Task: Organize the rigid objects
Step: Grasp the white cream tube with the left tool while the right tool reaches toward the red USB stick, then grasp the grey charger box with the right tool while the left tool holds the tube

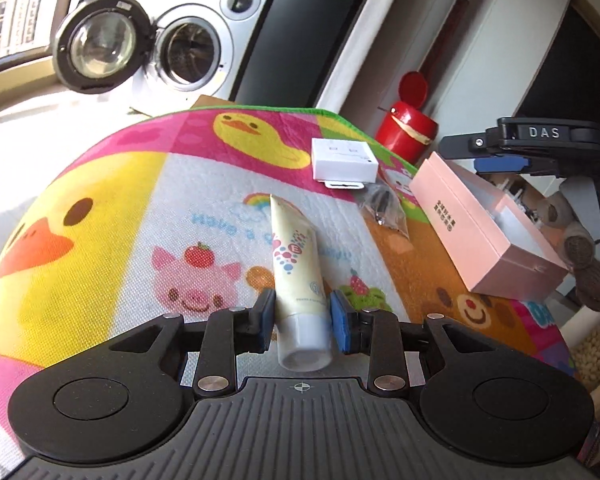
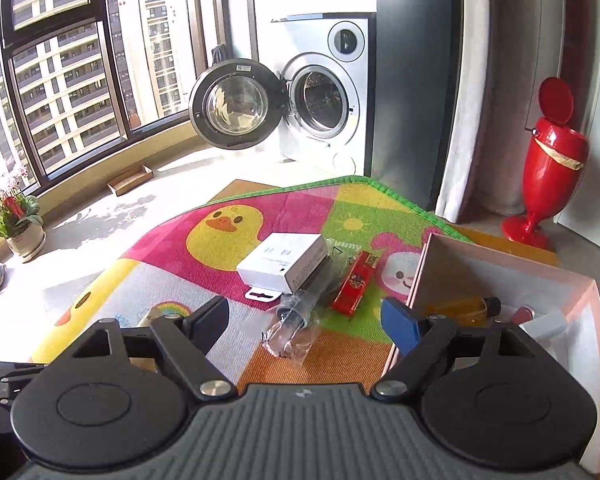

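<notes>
- The left gripper [image 1: 302, 318] is clamping a cream tube [image 1: 296, 264] near its white cap end, the blue pads pressing on both sides; the tube is pointing away over the cartoon mat [image 1: 112, 208].
- The right gripper [image 2: 306, 322] is standing with its jaws wide apart and nothing between them, above a clear plastic bag [image 2: 296, 322] lying on the mat.
- Just right of that gripper, one open pink box [image 2: 500, 280] is sitting on the mat's right side, holding an amber bottle [image 2: 466, 308] and other small items too hidden to name.
- Beyond the bag, one red packet [image 2: 354, 286] and one white box [image 2: 284, 262] are lying close together, mid-mat.
- The left half of the mat is lying bare, giving free room; its green edge [image 2: 400, 196] is curving at the far right.
- Farther off, one red bin [image 2: 548, 160] is standing right, and one washing machine [image 2: 332, 92] is standing with its door open.
</notes>
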A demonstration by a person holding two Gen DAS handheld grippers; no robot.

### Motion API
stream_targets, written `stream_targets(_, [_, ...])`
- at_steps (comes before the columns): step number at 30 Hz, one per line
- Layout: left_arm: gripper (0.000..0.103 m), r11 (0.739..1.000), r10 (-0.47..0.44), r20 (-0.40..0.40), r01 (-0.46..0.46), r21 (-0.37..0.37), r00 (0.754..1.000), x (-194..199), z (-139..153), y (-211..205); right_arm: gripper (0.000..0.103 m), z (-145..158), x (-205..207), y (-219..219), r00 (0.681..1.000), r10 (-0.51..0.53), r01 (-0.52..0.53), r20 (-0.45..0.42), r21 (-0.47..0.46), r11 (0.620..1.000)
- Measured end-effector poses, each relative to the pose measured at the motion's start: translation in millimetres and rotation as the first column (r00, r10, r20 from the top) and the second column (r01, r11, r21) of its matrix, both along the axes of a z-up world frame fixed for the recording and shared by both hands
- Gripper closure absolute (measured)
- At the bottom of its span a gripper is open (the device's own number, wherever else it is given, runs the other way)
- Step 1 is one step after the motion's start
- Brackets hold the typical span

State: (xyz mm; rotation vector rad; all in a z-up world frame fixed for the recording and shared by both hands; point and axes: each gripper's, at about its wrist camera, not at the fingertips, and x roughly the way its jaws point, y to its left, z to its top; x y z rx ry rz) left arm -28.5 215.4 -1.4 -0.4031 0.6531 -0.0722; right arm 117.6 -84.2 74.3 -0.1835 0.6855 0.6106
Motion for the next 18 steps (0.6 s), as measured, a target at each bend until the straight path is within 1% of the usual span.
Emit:
stream_targets(2, [0.069,1.0,0.004,0.032,-0.004,-0.003,0.999,0.2,-2.4,0.8,0.019,-2.9,33.4,31.8,0.999,-0.013,0.011,-0.033,-0.032,0.999])
stream_targets(6, [0.069,0.999,-0.007,0.063,0.005,0.043,0.998,0.0,-4.4,-8.8,0.019,-17.1,92.0,72.9,0.987,-0.065,0.059,-0.147,-0.048,0.997])
stream_targets(9, [0.069,1.0,-0.009,0.063,0.008,0.014,0.998,-0.8,-7.2,-5.8,0.02,-32.3,121.8,94.2,0.978,-0.109,0.099,-0.175,-0.068,0.993])
stream_targets(10, [0.069,1.0,-0.007,0.064,0.008,-0.004,0.998,-0.6,-8.4,-3.5,0.022,-38.1,128.9,99.6,0.977,-0.122,0.11,-0.176,-0.073,0.991])
stream_targets(11, [0.069,1.0,-0.005,0.065,0.007,-0.021,0.998,-1.0,-9.4,-1.2,0.035,-42.8,133.6,103.8,0.975,-0.128,0.115,-0.181,-0.079,0.99])
stream_targets(13, [0.069,0.999,-0.001,0.068,0.004,-0.045,0.998,-2.5,-10.0,1.6,0.057,-51.1,135.7,108.5,0.968,-0.109,0.09,-0.226,-0.089,0.992])
stream_targets(14, [0.069,0.999,0.0,0.069,0.004,-0.05,0.998,-2.7,-10.1,2.1,0.056,-54.4,131.7,109.4,0.966,-0.084,0.064,-0.246,-0.089,0.994])
stream_targets(16, [0.069,0.998,0.001,0.069,0.003,-0.056,0.998,-3.6,-9.9,3.1,0.057,-53.4,115.5,108.3,0.97,-0.022,0.0,-0.242,-0.093,0.996])
stream_targets(17, [0.069,0.998,0.001,0.069,0.003,-0.057,0.998,-4.2,-9.7,3.0,0.06,-51.6,103.4,106.4,0.969,0.026,-0.053,-0.246,-0.102,0.993])
stream_targets(18, [0.069,0.998,0.001,0.069,0.002,-0.056,0.998,-4.4,-9.5,2.7,0.062,-48.9,89.8,104.7,0.961,0.086,-0.12,-0.263,-0.114,0.986])
